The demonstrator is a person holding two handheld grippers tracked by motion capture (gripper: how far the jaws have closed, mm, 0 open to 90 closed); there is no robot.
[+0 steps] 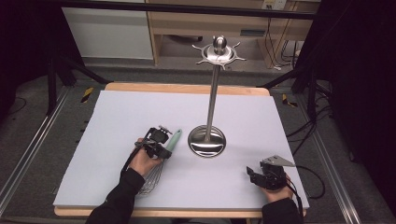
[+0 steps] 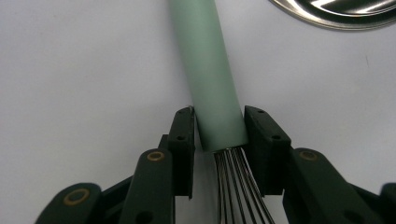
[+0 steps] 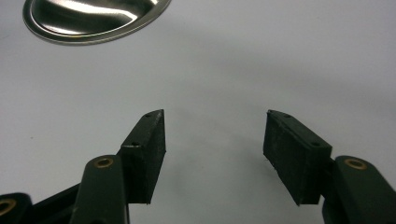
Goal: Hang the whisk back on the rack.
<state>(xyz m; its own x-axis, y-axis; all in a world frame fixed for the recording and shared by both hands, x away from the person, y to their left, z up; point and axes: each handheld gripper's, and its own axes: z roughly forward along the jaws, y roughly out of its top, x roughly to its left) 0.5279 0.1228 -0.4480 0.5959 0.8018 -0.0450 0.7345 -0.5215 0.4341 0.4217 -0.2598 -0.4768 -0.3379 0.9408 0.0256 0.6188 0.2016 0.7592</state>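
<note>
We clamp the whisk [image 2: 212, 79] by its green handle with our left hand-held gripper [image 2: 218, 133] — our right hand-held gripper [image 3: 215, 140] gapes empty.

Bright even overhead light, dark surroundings, slight softness.

steel utensil stand [image 1: 207, 140] (upright), white table [image 1: 116, 116]

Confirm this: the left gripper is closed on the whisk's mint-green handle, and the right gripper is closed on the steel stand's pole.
Wrong about the right gripper: the right gripper view shows its jaws apart over bare table, holding nothing, with the steel stand some way off. The rest holds: the left gripper is closed on the whisk's mint-green handle, as the left gripper view shows.
</note>
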